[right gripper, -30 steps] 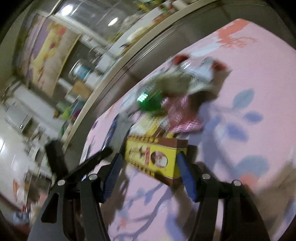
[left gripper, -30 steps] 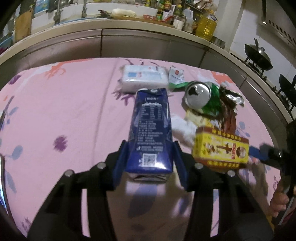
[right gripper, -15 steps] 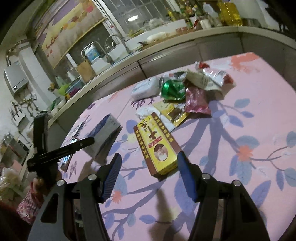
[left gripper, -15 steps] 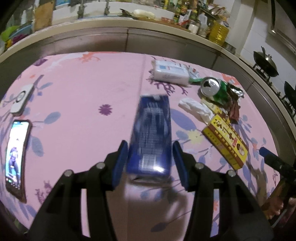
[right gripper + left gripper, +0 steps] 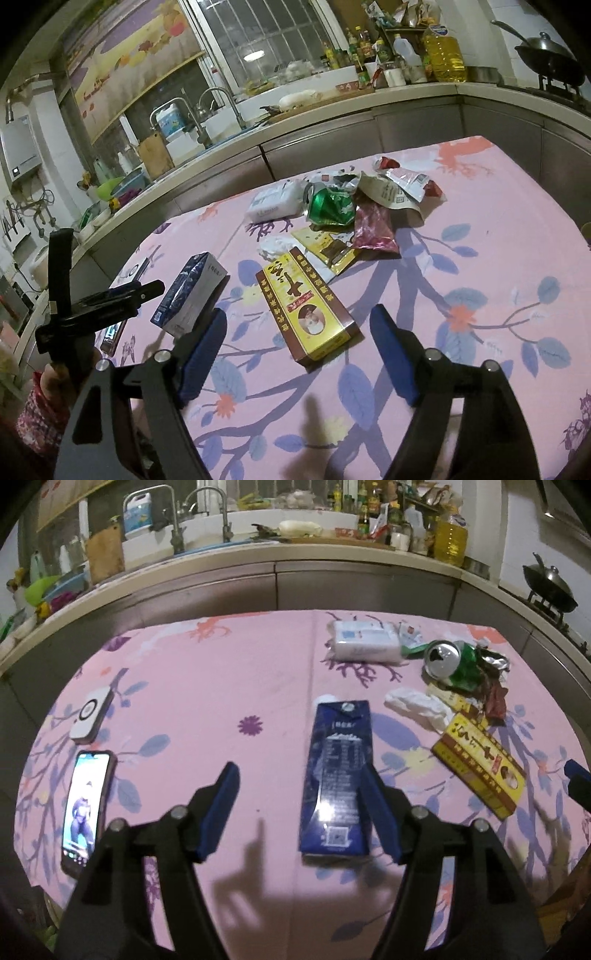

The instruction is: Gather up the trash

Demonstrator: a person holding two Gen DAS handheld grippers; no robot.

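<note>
Lying along the left edge of the pink flowered table (image 5: 207, 686) are a lit phone (image 5: 85, 805) and a white puck-shaped device (image 5: 90, 719), well apart from the trash. Toward the far right corner sits the clutter: a white tissue pack (image 5: 364, 642), a crushed green can (image 5: 452, 661), foil wrappers (image 5: 391, 188) beside it, a dark red wrapper (image 5: 373, 230), a flat yellow sachet (image 5: 325, 247) and a crumpled white tissue (image 5: 417, 707). Nothing stands between either claw and its box.

The blue carton (image 5: 338, 779) lies flat, lengthwise toward the far edge, inside the span of the left gripper (image 5: 299, 808). Its jaws have just been opening; the carton sits against the right-hand finger, with a wide gap to the other, so nothing is clamped.

The yellow box (image 5: 306, 306) lies flat near the table's right edge, pointing diagonally toward the heap. The right gripper (image 5: 295, 350) hangs just short of the box's near end, and its jaws have just been opening too; they stand wide with only tablecloth between the blue pads (image 5: 393, 350). A hand (image 5: 55, 376) holds the left tool's handle.
</note>
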